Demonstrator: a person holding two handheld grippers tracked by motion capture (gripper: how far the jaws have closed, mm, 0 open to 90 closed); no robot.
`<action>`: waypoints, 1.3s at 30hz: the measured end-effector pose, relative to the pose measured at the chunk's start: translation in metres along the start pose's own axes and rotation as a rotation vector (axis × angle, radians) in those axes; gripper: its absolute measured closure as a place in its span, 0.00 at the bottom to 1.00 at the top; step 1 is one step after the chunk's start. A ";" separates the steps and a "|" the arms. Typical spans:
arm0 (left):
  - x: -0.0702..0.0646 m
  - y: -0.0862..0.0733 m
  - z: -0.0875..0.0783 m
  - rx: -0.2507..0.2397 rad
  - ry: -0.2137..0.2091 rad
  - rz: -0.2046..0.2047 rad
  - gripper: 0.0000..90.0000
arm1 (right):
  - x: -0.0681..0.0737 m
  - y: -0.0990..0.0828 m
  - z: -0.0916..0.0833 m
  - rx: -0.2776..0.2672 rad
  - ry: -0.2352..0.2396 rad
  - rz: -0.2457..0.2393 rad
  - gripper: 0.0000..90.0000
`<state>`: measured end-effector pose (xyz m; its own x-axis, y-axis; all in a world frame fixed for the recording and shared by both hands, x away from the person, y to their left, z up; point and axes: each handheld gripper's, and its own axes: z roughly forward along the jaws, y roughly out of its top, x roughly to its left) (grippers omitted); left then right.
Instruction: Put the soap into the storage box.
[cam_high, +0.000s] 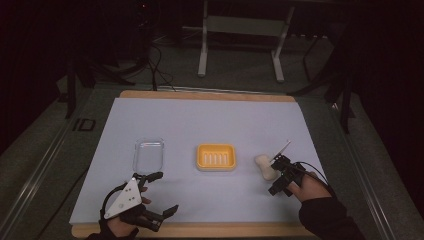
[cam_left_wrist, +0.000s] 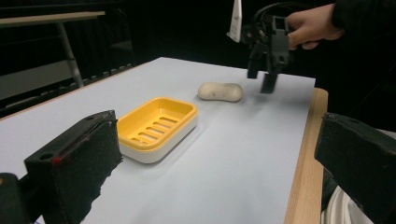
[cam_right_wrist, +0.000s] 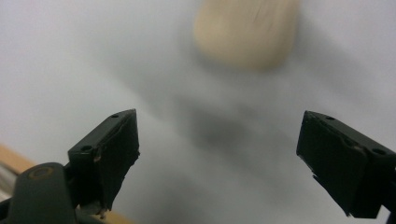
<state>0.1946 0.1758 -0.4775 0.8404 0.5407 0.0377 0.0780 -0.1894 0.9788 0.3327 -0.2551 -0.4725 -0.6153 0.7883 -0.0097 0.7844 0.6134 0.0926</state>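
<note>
yellow soap dish (cam_high: 215, 157); no legible writing

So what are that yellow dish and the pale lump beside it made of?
The yellow dish looks like glossy moulded plastic: smooth, slotted floor, on a white base. The pale lump looks like a matte bar of soap, cream and rounded, though I can't be sure.

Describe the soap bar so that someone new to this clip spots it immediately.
On the white sheet covering the table, look right of the yellow soap dish at its centre. The soap bar lies there by the right gripper: small, cream, rounded, pinched at the waist.
</note>
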 end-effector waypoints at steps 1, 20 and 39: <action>0.000 0.000 0.000 0.001 -0.001 -0.001 0.01 | -0.002 0.002 -0.001 -0.025 0.008 0.013 0.14; 0.000 0.000 0.001 0.003 -0.008 -0.003 0.01 | -0.010 0.017 -0.004 -0.083 -0.022 0.072 0.14; 0.000 0.000 0.000 -0.003 -0.008 -0.005 0.01 | -0.012 0.040 0.003 -0.210 -0.065 0.087 0.22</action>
<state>0.1949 0.1759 -0.4775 0.8442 0.5352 0.0309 0.0807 -0.1839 0.9796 0.3716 -0.2401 -0.4717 -0.5349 0.8431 -0.0557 0.7962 0.5250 0.3009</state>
